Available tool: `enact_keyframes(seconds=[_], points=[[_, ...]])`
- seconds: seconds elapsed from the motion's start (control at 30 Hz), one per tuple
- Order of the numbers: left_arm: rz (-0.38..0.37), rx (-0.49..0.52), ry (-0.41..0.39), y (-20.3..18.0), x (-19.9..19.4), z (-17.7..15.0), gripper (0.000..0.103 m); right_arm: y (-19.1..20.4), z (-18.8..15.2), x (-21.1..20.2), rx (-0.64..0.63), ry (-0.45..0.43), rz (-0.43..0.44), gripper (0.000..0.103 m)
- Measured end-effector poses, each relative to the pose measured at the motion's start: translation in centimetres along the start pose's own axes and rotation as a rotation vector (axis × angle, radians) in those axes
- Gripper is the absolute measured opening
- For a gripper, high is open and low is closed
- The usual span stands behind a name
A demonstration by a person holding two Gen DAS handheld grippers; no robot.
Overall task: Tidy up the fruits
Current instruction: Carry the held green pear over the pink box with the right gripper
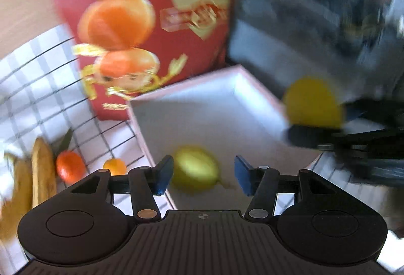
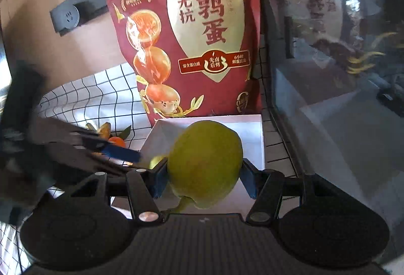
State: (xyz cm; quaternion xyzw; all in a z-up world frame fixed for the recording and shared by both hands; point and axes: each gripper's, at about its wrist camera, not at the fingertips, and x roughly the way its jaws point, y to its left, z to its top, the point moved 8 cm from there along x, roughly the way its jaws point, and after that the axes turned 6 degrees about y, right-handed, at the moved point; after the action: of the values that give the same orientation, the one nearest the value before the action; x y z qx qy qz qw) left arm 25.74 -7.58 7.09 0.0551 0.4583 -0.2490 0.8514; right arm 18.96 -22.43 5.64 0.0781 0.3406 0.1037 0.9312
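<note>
Right tool (image 2: 204,177) around pear (image 2: 205,164), box (image 2: 261,138) half hidden.

Surface: tabletop covered by a white cloth (image 1: 38,88) with a black grid pattern.
Box: shallow white box (image 1: 202,108) lying open on the cloth, one greenish-yellow pear (image 1: 195,169) inside it.
Pouch: red snack pouch (image 2: 192,35) printed with eggs, standing on the cloth just behind the box.
Loose fruit: two bananas (image 1: 43,174) on the cloth left of the box; a leafed tangerine (image 1: 69,166) beside them; a smaller orange fruit (image 1: 115,166) near the box wall.
</note>
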Motion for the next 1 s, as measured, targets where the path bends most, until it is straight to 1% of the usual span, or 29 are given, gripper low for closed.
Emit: enact_keyframes(seconds=[0.07,0.1,0.2,0.3,0.4,0.53,0.6,0.7,0.77,0.83,1.0], points=[[-0.034,-0.11,-0.068,1.4,-2.5,-1.7,0.059,0.2,0.3,1.5,0.008,0.034,0.019,0.059],[-0.048,-0.16,-0.088,2.0,-3.4,-2.7,0.058,0.4,0.2,2.2,0.014,0.048,0.036,0.059],[-0.067,-0.288,-0.112,3.7,-5.5,-6.7,0.057,1.3,0.6,4.6,0.027,0.095,0.081,0.059],[-0.061,-0.371,-0.108,5.0,-6.7,-10.4,0.057,2.6,1.6,7.7,0.047,0.146,0.126,0.059],[-0.06,-0.41,-0.132,5.4,-8.0,-13.3,0.057,4.0,2.5,11.2,0.065,0.212,0.166,0.059],[-0.057,-0.447,-0.161,6.4,-9.3,-16.0,0.057,5.3,3.0,15.7,0.066,0.294,0.164,0.059],[-0.047,-0.487,-0.167,7.1,-9.6,-17.5,0.057,5.2,3.5,16.4,0.108,0.296,0.188,0.059],[-0.015,-0.552,-0.181,8.5,-9.7,-19.4,0.057,5.3,3.7,16.9,0.112,0.294,0.19,0.059],[0.001,-0.586,-0.191,9.5,-9.7,-20.2,0.057,5.3,3.3,17.1,0.133,0.303,0.2,0.059],[-0.003,-0.618,-0.197,10.2,-9.6,-20.7,0.057,5.2,2.9,17.4,0.168,0.313,0.215,0.06],[0.008,-0.617,-0.188,10.8,-9.7,-21.4,0.057,4.9,2.8,17.6,0.189,0.322,0.238,0.062]])
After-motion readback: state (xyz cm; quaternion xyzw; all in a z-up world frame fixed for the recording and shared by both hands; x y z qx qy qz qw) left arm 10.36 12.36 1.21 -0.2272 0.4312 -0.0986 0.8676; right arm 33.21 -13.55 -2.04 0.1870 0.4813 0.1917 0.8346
